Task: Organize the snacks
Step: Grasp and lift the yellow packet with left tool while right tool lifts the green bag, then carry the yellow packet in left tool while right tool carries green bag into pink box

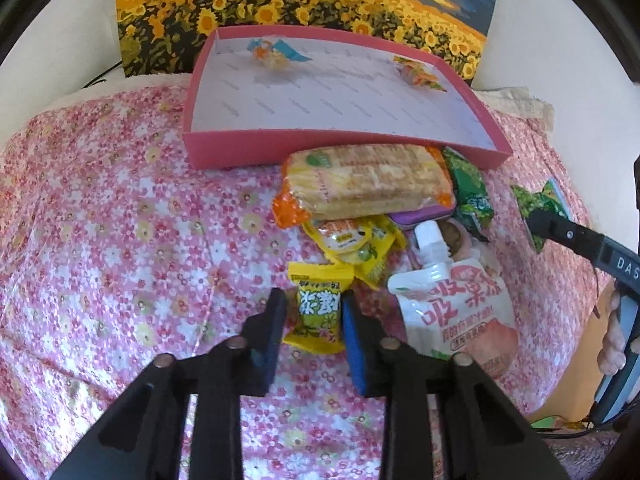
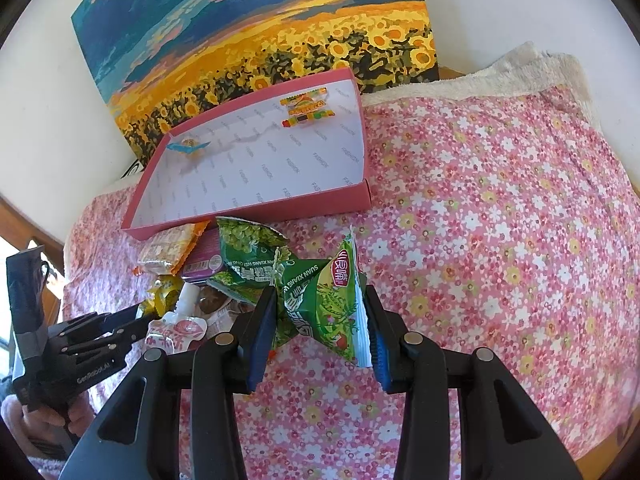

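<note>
My left gripper (image 1: 313,300) is shut on a small yellow snack packet (image 1: 320,280) at the near edge of the snack pile on the floral cloth. The pile holds a cracker pack (image 1: 368,180), a green bag (image 1: 470,192), yellow jelly packs (image 1: 352,240), a purple tin (image 1: 420,214) and a white peach pouch (image 1: 456,308). My right gripper (image 2: 320,300) is shut on a green triangular snack bag (image 2: 324,292), held just above the cloth to the right of the pile. Behind the pile lies the pink box (image 1: 280,148), with two small sweets (image 1: 272,52) (image 1: 418,74) inside at its far end.
A sunflower painting (image 1: 304,4) leans on the white wall behind the box. The pink floral cloth (image 2: 500,220) covers the surface, with a cream towel edge (image 2: 520,68) at the back right. A hand (image 1: 616,332) holds the right gripper's handle.
</note>
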`<state>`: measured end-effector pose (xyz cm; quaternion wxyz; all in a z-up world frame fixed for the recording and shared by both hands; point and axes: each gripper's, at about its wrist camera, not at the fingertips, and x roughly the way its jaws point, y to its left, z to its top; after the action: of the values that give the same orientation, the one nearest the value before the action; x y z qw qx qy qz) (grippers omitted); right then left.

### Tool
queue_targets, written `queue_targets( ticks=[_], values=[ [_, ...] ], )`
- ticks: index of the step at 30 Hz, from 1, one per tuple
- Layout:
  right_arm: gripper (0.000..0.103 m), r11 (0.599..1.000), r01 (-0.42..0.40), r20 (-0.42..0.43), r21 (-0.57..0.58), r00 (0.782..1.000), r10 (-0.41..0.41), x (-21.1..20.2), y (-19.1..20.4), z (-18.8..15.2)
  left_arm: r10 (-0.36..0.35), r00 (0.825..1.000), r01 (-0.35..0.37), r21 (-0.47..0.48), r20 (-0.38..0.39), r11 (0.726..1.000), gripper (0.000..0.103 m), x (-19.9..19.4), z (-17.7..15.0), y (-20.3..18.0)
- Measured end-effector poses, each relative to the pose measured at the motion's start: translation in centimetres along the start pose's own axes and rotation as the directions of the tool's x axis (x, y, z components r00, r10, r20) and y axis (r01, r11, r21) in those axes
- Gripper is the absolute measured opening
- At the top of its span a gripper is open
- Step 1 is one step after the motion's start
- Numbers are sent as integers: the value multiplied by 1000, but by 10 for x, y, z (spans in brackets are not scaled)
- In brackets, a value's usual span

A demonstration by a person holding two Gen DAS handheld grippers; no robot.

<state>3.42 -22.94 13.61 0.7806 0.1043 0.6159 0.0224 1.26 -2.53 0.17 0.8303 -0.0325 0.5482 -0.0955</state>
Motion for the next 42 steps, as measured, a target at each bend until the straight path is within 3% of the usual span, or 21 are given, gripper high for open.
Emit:
queue_targets(
  ticks=[18, 29, 42],
  values=[
    [42, 999, -27, 15, -31, 1000, 28, -4, 7, 7, -41, 993, 52, -97, 110, 994, 21, -48, 4, 37],
    [42, 997, -34, 35, -74, 999, 37, -4, 13, 21, -24, 986, 38, -81, 168, 996, 21, -52, 44, 36],
    [42, 992, -21, 67, -123, 997, 29, 8, 24, 58, -25, 985, 35, -56, 169, 998, 21, -24, 93, 25]
  ],
)
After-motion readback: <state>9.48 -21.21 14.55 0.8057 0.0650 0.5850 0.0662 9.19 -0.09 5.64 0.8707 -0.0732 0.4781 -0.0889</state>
